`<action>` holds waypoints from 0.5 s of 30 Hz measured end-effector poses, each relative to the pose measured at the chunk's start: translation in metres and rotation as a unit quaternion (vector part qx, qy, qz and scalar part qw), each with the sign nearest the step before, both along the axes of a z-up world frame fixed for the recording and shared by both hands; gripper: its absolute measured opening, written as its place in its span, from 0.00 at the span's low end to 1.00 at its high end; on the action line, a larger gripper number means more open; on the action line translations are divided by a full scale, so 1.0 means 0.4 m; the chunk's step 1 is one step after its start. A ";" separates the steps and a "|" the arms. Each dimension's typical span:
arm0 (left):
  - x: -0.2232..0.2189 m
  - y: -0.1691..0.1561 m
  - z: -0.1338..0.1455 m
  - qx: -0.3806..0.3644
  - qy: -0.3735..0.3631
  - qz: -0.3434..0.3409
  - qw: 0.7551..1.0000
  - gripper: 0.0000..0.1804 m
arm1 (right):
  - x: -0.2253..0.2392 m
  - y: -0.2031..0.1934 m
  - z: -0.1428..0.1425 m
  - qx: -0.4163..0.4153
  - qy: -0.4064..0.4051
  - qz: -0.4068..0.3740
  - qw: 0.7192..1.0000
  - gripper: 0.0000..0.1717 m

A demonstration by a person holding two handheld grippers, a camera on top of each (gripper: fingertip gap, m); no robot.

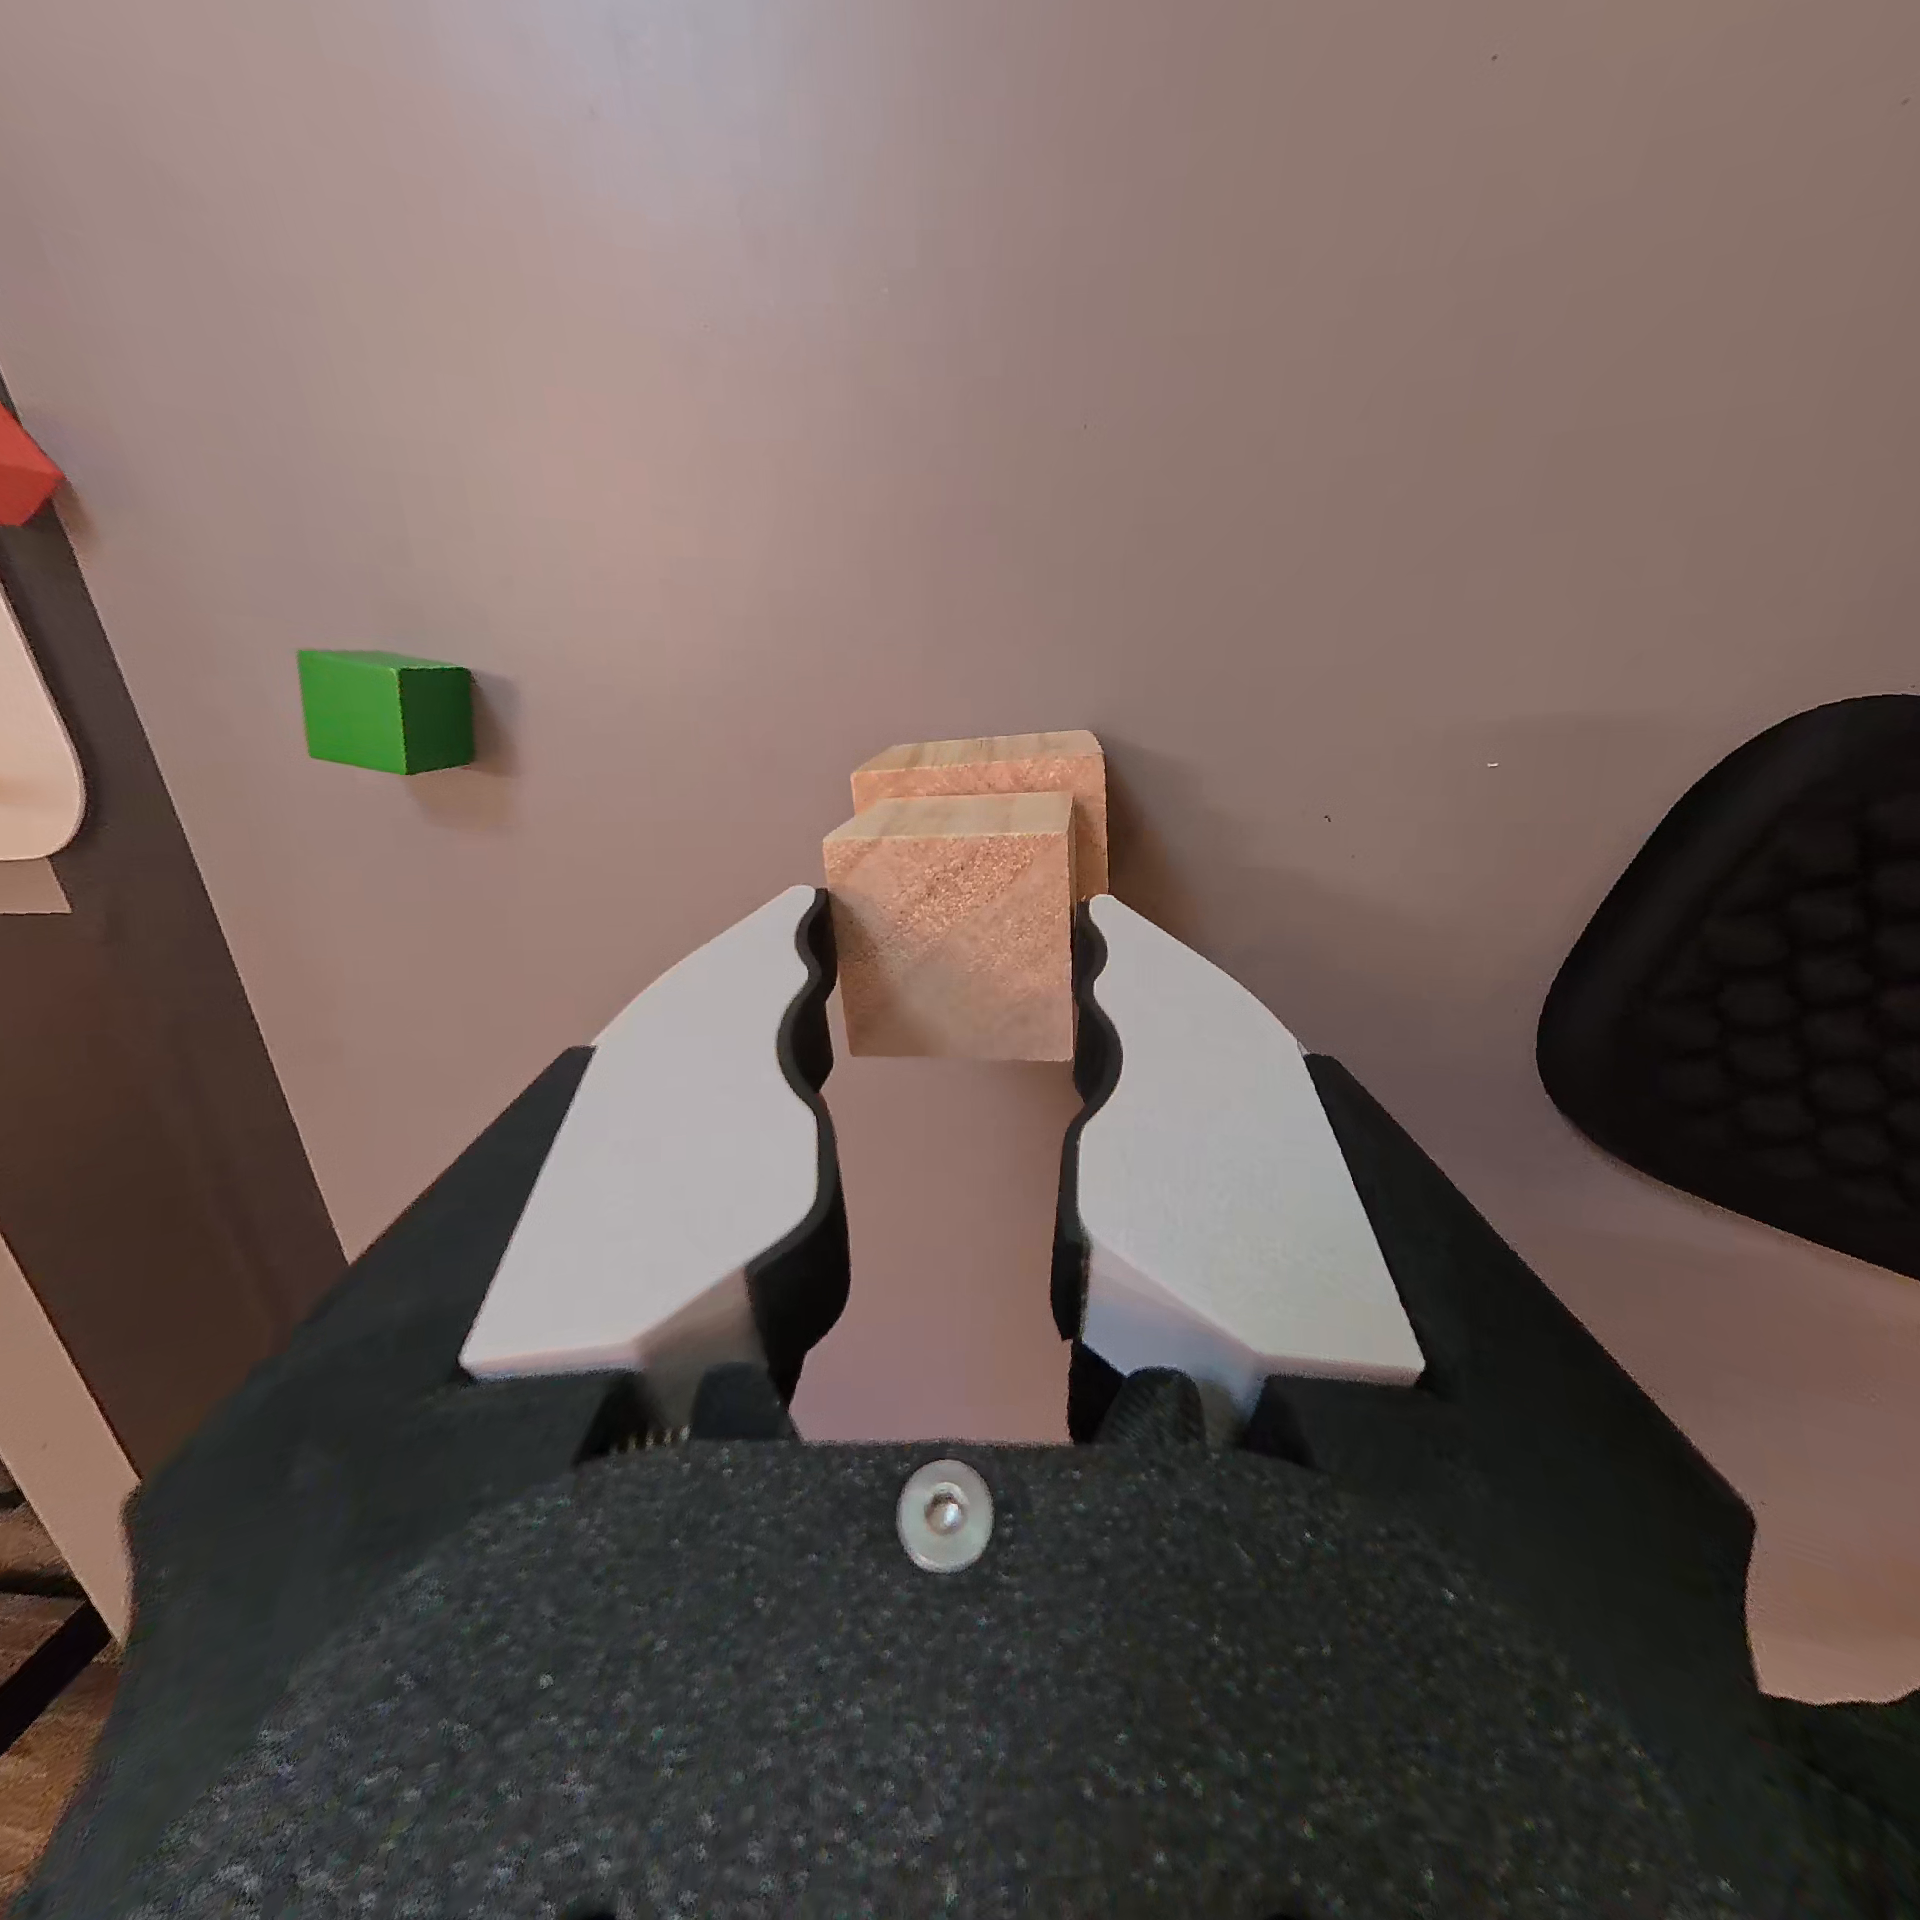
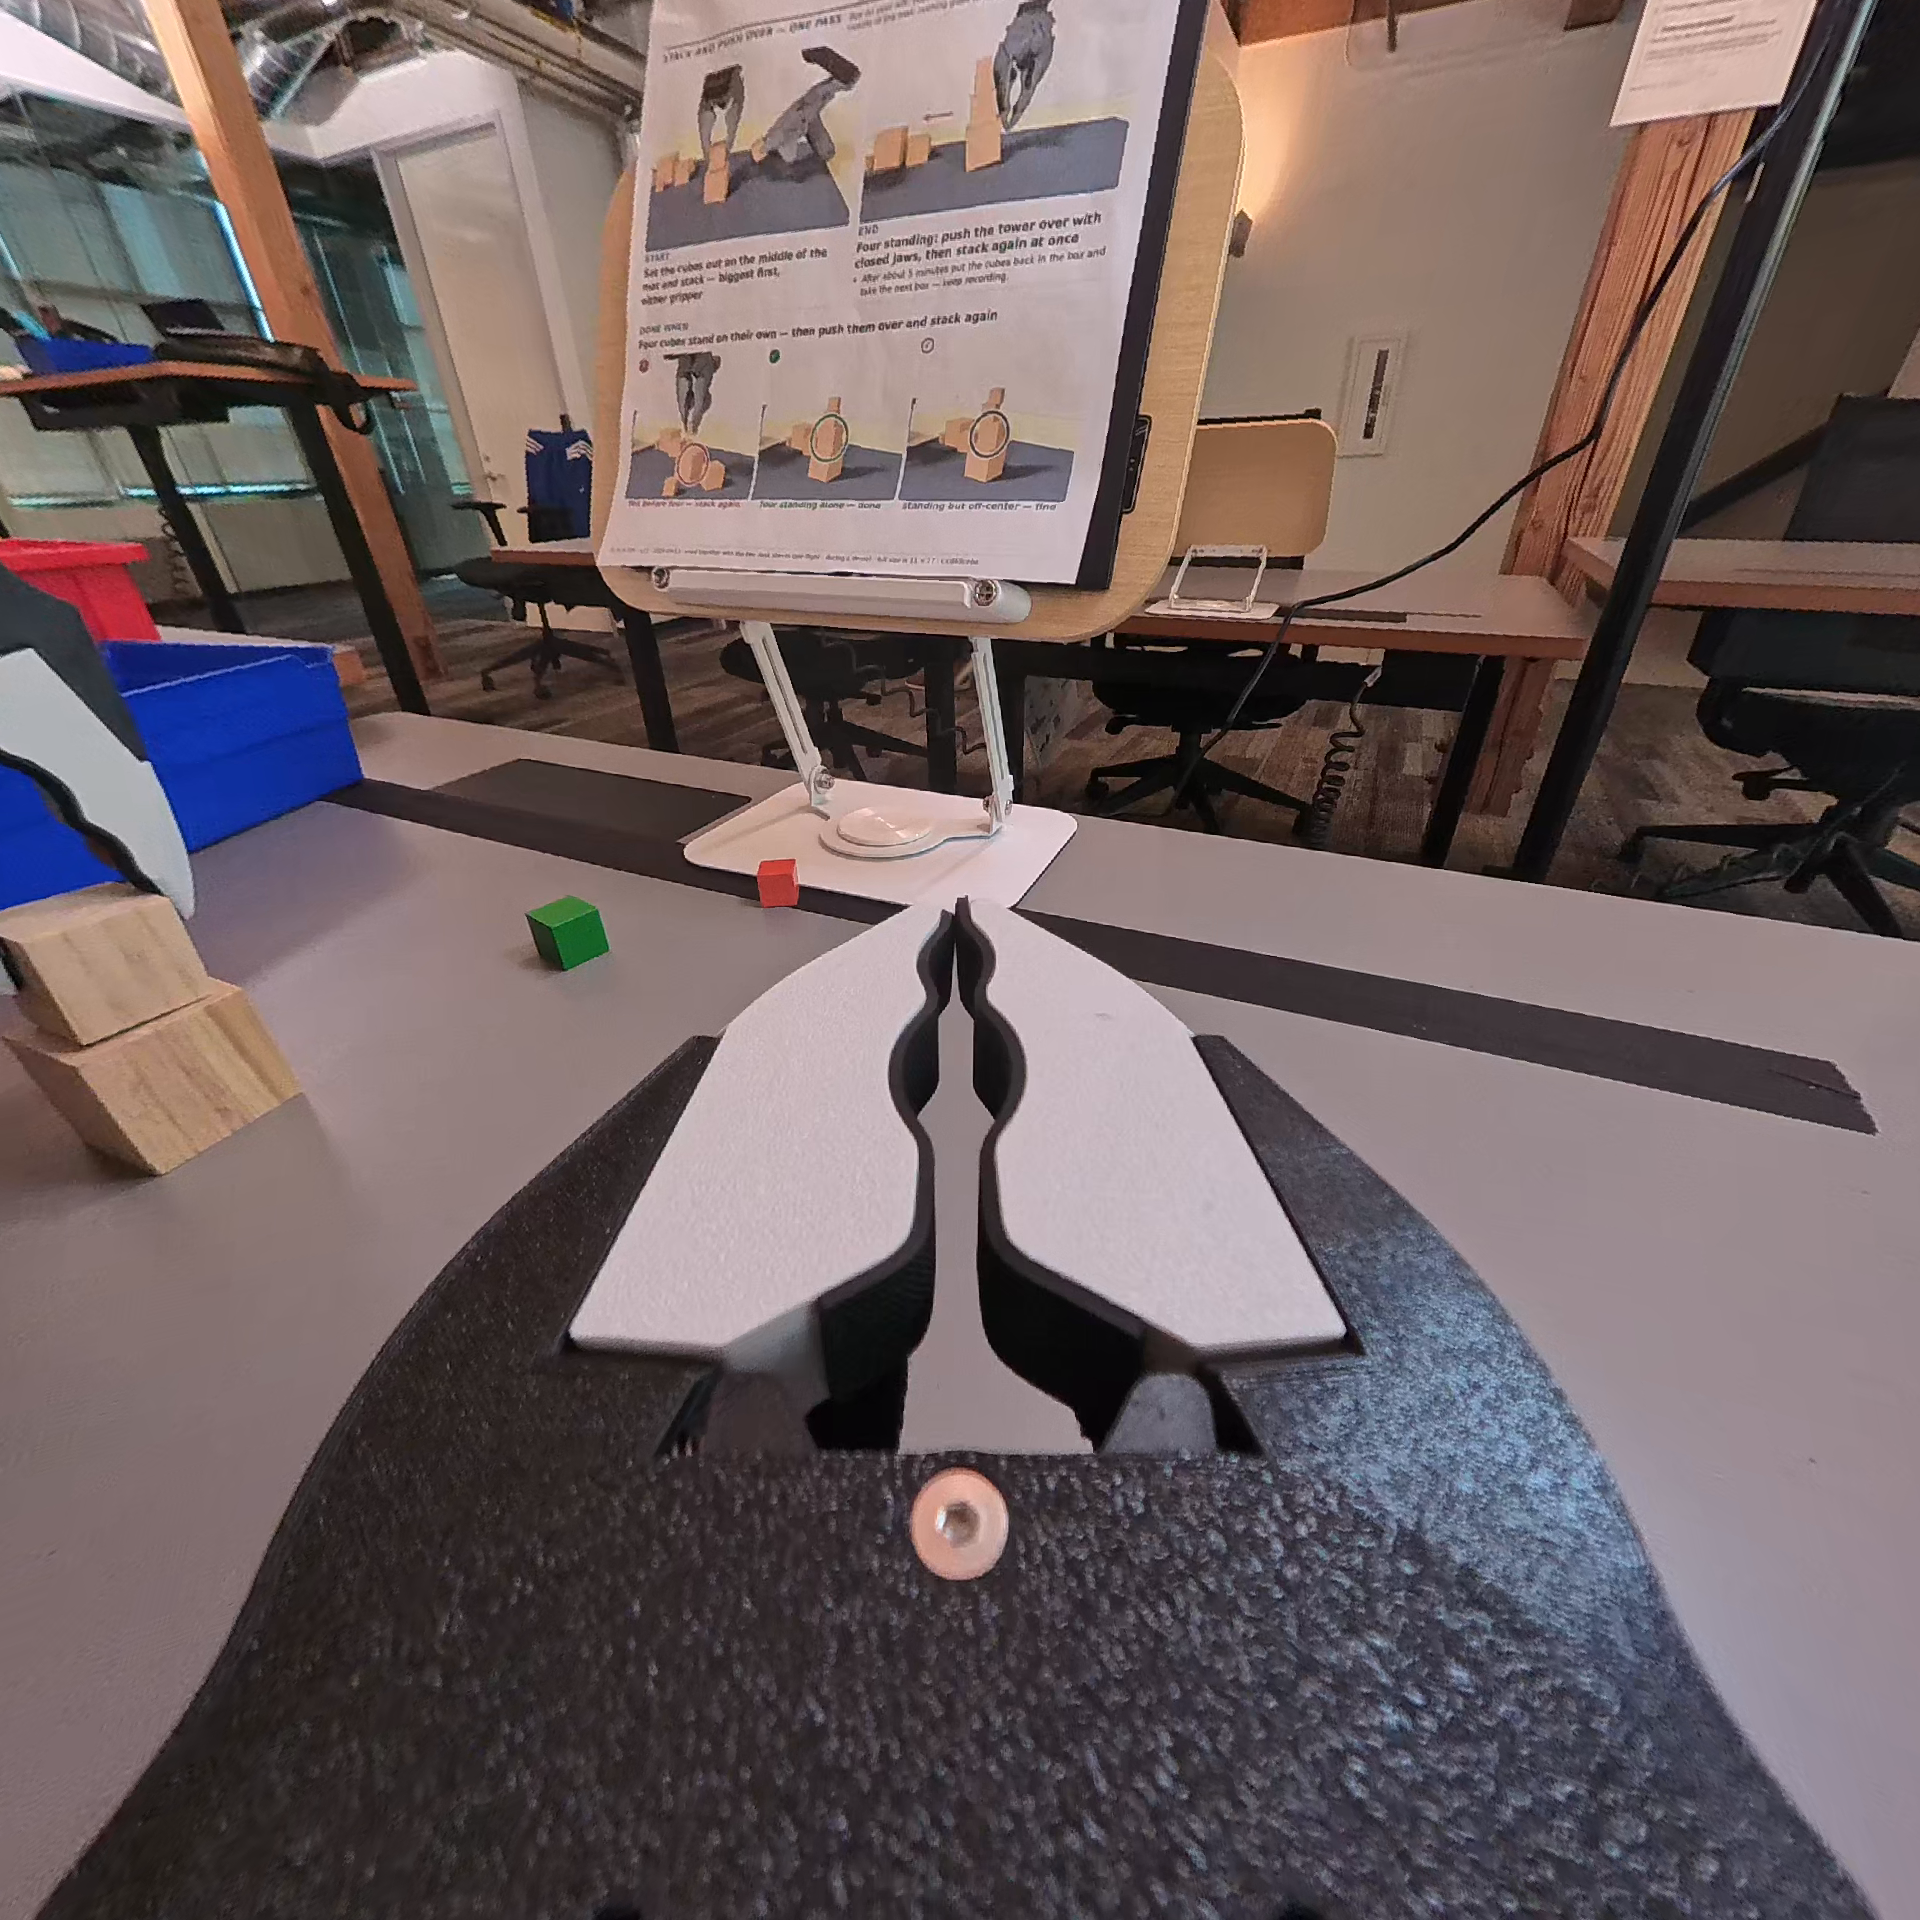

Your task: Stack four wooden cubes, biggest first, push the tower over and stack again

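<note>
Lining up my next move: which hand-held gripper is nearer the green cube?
Left. The left hand-held gripper, clamped on a wooden cube, sits right of the green cube; the shut right hand-held gripper is farther right.

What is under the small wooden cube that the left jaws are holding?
A larger wooden cube on the grey table. The small wooden cube, gripped by the left gripper, sits on top, turned slightly askew. Most of the larger cube's top face is covered.
</note>
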State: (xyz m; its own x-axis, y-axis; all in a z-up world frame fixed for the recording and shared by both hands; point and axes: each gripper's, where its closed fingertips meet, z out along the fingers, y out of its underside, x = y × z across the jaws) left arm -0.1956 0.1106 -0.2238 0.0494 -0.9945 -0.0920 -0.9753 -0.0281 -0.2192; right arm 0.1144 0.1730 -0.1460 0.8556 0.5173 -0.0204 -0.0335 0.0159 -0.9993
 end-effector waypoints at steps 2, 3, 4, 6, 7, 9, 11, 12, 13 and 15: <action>0.000 0.000 0.000 0.004 0.002 -0.001 1.000 0.24 | 0.000 0.000 0.000 0.000 0.000 0.000 1.000 0.00; 0.000 -0.001 0.000 0.005 0.002 -0.002 1.000 0.24 | 0.000 0.000 0.000 0.000 0.000 0.000 1.000 0.00; 0.000 -0.003 -0.001 0.004 0.001 -0.002 1.000 0.26 | 0.000 0.000 -0.001 -0.001 0.000 0.000 1.000 0.00; 0.002 -0.003 0.003 0.007 -0.005 -0.001 1.000 0.27 | 0.000 0.000 -0.001 -0.001 0.000 0.000 1.000 0.00; 0.003 -0.003 0.006 0.008 -0.010 0.000 1.000 0.27 | 0.000 0.000 -0.001 -0.001 0.000 0.000 1.000 0.00; 0.005 -0.004 0.020 0.008 -0.022 0.003 1.000 0.28 | -0.001 0.000 -0.002 -0.002 0.000 0.001 1.000 0.00; 0.014 0.004 0.048 0.015 -0.052 0.011 0.998 0.28 | -0.001 -0.001 -0.001 -0.001 0.000 0.000 1.000 0.00; 0.023 0.013 0.068 0.018 -0.078 0.020 0.997 0.28 | 0.000 -0.001 0.000 0.001 0.000 -0.001 1.000 0.00; 0.031 0.025 0.091 0.022 -0.107 0.031 0.994 0.27 | 0.002 -0.001 0.001 0.001 0.000 -0.002 1.000 0.00; 0.043 0.078 0.133 0.050 -0.163 0.059 0.984 0.26 | 0.004 0.000 0.003 0.002 0.002 -0.004 1.000 0.00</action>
